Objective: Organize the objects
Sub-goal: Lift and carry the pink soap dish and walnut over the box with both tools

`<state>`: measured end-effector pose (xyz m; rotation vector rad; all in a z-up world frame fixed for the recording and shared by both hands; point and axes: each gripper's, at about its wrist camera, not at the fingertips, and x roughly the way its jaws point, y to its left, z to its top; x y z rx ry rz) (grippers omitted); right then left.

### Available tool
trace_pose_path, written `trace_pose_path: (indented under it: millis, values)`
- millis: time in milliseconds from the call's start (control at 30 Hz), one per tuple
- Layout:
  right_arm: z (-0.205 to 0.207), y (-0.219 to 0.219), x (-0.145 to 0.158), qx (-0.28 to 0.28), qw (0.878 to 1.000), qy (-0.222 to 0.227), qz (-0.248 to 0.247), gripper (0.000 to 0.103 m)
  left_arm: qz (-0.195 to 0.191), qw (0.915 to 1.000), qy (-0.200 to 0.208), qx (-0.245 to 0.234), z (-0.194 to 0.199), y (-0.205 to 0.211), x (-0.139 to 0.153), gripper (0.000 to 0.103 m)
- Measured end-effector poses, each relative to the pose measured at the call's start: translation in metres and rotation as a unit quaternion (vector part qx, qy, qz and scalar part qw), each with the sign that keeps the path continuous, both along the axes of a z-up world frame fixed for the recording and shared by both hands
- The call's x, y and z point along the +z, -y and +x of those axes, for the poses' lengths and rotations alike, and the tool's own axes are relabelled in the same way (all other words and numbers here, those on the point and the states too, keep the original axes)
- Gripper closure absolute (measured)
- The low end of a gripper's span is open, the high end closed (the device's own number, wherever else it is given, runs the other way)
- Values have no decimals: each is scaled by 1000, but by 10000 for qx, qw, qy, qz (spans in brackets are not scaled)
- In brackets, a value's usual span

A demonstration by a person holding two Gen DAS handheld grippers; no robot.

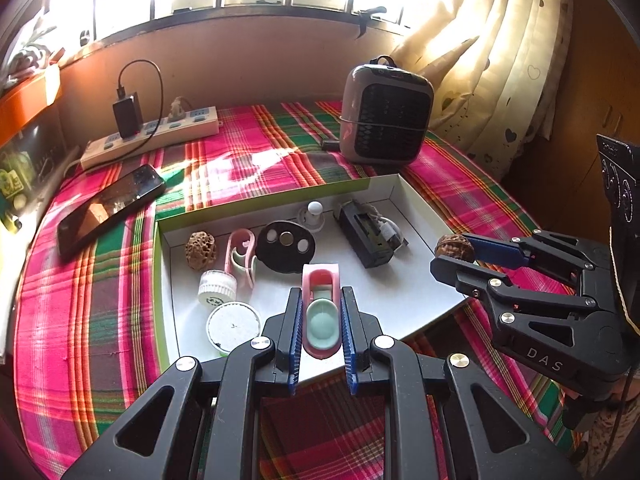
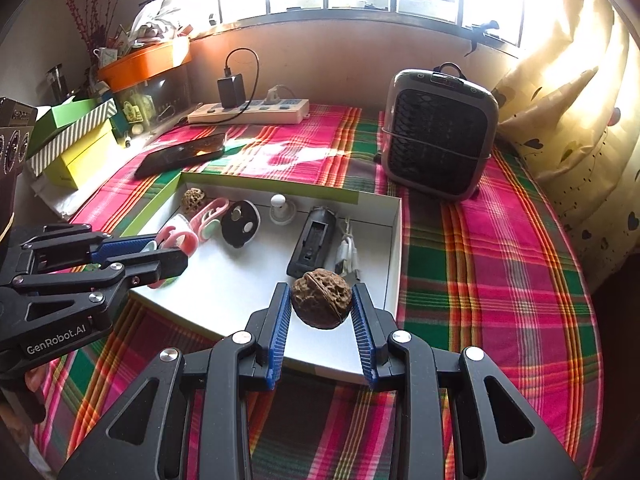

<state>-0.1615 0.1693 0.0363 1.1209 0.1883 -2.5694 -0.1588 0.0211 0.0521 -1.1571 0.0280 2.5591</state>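
My left gripper [image 1: 320, 300] is shut on a pink and mint clip [image 1: 320, 316], held over the near part of the white shallow box [image 1: 424, 296]. My right gripper [image 2: 320, 294] is shut on a brown walnut [image 2: 321, 303], above the box's near right corner. The left wrist view shows the right gripper [image 1: 448, 258] with the walnut [image 1: 455, 246] at the box's right edge. Inside the box lie a second walnut [image 1: 201, 250], a pink clip [image 1: 240, 254], a black oval disc [image 1: 285, 246], two white round caps [image 1: 217, 287], a white knob [image 1: 314, 214] and a black holder [image 1: 365, 236].
The box sits on a pink and green plaid cloth [image 1: 100, 288]. A black phone [image 1: 108, 210] lies to its left, a power strip [image 1: 152, 136] with a charger behind it, and a grey heater [image 1: 386, 116] at the back right. Stacked green boxes [image 2: 76, 140] stand at far left.
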Motion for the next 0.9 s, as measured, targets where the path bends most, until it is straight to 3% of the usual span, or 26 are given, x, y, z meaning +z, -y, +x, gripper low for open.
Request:
trace_pose_path:
  millis: [900]
  values:
    - [-31, 10, -24, 112, 9983, 270, 505, 71, -154, 9993, 343, -36, -36, -13, -27, 87]
